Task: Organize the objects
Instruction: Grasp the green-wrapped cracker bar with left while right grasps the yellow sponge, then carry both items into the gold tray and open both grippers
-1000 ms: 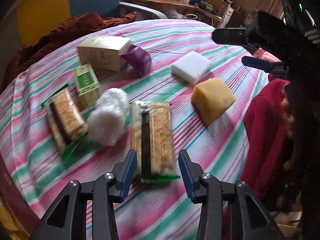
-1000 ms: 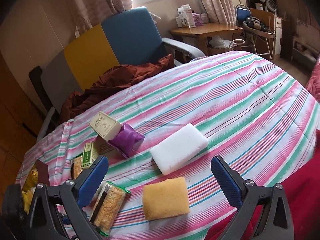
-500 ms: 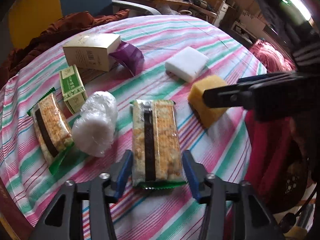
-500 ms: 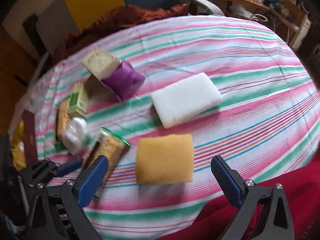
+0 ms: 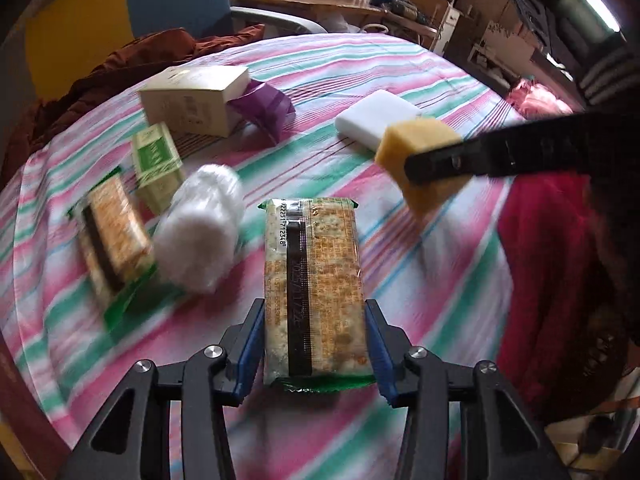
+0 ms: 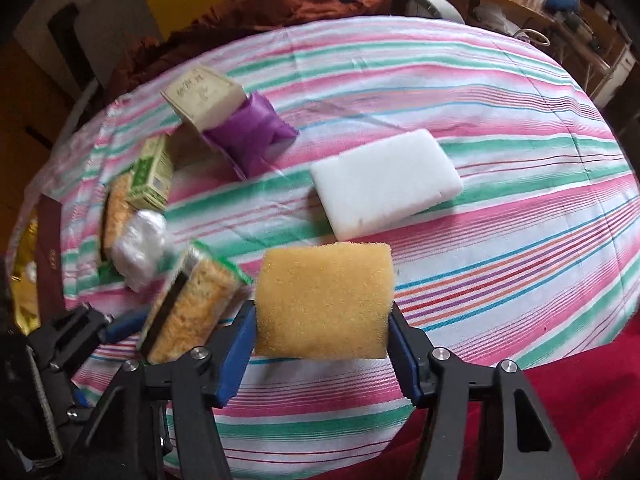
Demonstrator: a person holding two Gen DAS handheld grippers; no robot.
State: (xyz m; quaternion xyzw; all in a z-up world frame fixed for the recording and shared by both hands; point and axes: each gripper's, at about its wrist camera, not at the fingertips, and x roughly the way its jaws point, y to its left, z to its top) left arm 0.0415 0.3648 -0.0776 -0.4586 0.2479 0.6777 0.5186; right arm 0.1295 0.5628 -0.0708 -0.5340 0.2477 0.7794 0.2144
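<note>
A cracker pack [image 5: 314,264] in clear wrap with a green end lies lengthwise between the blue pads of my left gripper [image 5: 314,314]. The jaws are closing and the pads press on the pack's sides. In the right wrist view the same pack [image 6: 192,300] sits tilted, its near end off the striped cloth. The jaws of my right gripper [image 6: 320,318] are closing on a yellow sponge [image 6: 324,296], and both pads touch its sides. The left wrist view shows that sponge [image 5: 416,136] with a black finger [image 5: 480,156] across it.
On the striped tablecloth [image 6: 500,240] lie a white foam block [image 6: 384,188], a purple packet [image 6: 252,136], a beige box [image 6: 200,96], a small green box [image 6: 150,172], a white wrapped roll [image 6: 140,244] and a second cracker pack [image 5: 112,236]. Red fabric [image 6: 580,392] borders the near edge.
My right gripper dropped over the yellow sponge and its wide jaws closed onto it. The left jaws opened a little, then closed on the cracker pack, which now sits tilted.
</note>
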